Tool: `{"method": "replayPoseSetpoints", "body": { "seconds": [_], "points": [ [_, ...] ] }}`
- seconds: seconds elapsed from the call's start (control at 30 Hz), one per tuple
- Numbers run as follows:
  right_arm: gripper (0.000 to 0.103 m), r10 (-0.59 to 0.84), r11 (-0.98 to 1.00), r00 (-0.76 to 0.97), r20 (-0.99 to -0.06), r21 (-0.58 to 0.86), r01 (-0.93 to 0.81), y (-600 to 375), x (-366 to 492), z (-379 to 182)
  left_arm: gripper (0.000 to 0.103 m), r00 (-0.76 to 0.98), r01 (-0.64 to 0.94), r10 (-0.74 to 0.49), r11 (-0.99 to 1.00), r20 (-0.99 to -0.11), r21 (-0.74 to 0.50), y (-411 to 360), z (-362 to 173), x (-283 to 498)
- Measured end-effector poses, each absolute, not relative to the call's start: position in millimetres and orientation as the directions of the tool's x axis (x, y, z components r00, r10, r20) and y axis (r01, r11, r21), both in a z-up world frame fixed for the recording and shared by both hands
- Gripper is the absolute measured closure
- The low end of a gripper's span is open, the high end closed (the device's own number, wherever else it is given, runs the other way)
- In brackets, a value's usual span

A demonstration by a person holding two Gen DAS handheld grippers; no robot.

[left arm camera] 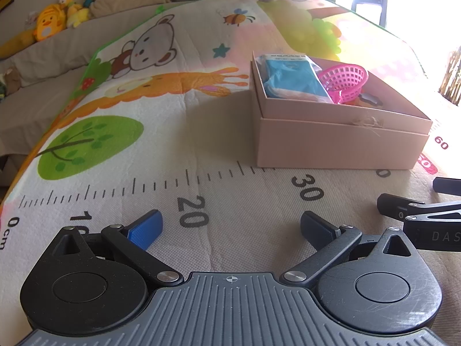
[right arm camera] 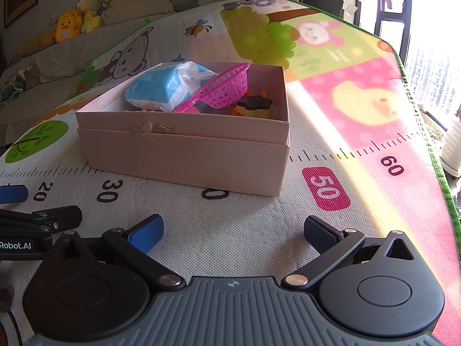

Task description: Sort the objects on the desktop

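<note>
A pink cardboard box stands on the play mat. It holds a blue and white packet, a pink plastic strainer leaning on the packet, and a small jar with a black lid. My left gripper is open and empty, low over the mat in front of the box's left side. My right gripper is open and empty, in front of the box's near wall. Each gripper shows at the edge of the other's view.
The cartoon play mat has a printed ruler along its near side and a green border. Plush toys and cushions line a sofa behind it. A bright window is on the right.
</note>
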State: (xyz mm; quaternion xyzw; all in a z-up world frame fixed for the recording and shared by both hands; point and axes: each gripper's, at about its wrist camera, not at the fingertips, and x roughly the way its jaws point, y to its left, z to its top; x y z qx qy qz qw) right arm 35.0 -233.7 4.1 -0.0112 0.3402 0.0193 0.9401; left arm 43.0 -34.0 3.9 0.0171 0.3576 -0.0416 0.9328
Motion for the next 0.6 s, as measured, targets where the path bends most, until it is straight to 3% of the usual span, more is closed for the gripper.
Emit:
{"method": "replayPoseSetpoints", "body": {
  "seconds": [0.6],
  "points": [
    [0.0, 0.029, 0.999, 0.768, -0.64, -0.008, -0.044, -233.5, 35.7, 3.5, 0.0, 0.741, 0.091, -0.067, 0.996, -0.668, 0.001, -33.8, 3.7, 42.6]
  ]
}}
